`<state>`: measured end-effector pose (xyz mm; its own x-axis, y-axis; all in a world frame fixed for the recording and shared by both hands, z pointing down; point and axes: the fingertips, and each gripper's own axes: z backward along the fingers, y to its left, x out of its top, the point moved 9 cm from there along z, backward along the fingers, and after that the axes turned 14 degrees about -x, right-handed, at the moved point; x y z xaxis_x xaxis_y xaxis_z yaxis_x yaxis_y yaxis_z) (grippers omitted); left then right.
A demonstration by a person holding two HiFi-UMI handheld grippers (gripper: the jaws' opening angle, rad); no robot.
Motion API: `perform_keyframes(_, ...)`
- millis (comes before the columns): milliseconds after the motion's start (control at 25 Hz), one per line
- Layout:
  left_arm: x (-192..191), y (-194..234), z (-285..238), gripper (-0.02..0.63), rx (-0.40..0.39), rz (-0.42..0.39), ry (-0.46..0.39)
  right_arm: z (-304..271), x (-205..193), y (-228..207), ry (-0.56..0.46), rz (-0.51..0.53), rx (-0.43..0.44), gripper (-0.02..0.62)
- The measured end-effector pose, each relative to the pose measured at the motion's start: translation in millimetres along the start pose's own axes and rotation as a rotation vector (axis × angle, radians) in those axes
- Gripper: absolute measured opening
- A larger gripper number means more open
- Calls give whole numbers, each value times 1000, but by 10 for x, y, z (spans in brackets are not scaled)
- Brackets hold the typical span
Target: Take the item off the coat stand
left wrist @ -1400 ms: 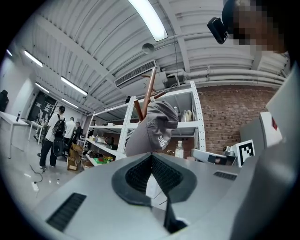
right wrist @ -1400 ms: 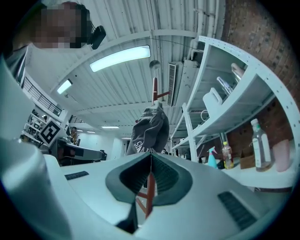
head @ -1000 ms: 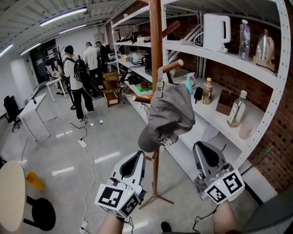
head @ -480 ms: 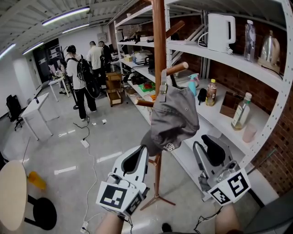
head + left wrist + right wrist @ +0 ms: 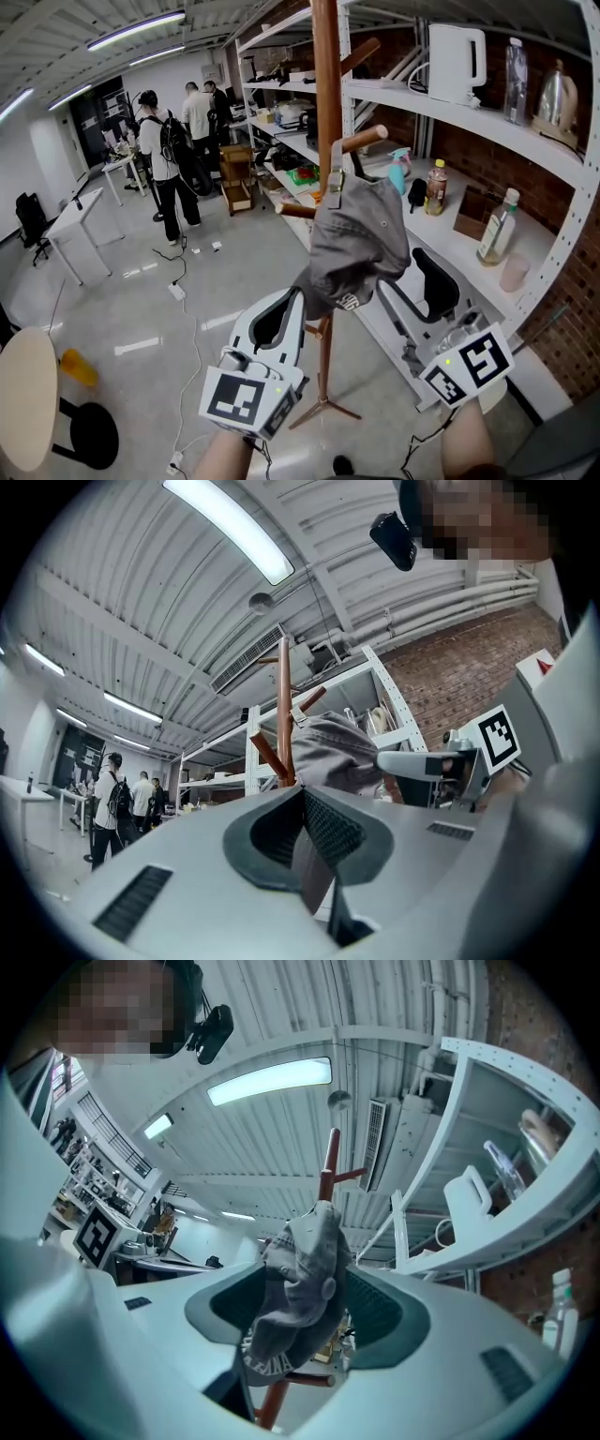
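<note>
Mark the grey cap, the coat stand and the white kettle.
grey cap [image 5: 361, 234], head view, on the crown panel.
coat stand [image 5: 324, 84], head view, on the upright pole above the pegs.
white kettle [image 5: 450, 64], head view, on the body.

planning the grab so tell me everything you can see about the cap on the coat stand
Grey soft fabric cap, slightly crumpled, pale lettering near its lower edge. It hangs by its back strap from a wooden peg of the coat stand, brim pointing down. Only the peg visibly touches it; the right gripper, jaws opening, has it lined up between them, unpressed.
</note>
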<state>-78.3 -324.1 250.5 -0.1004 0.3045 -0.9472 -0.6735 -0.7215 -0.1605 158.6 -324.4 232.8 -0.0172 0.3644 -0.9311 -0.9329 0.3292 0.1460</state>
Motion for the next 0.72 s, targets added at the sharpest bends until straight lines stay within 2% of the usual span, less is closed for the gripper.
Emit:
perform_keyframes(240,34,72,-67,6,5,2,-2,-209,57,34,11,44,4,250)
perform_keyframes(440,76,121,-121,6,18,9,-23,-291,63,0,-33,49,9,250)
perform_keyframes(720,116,136,-236,6,9,-23,-36,-387,64,26,-20,83,59,249)
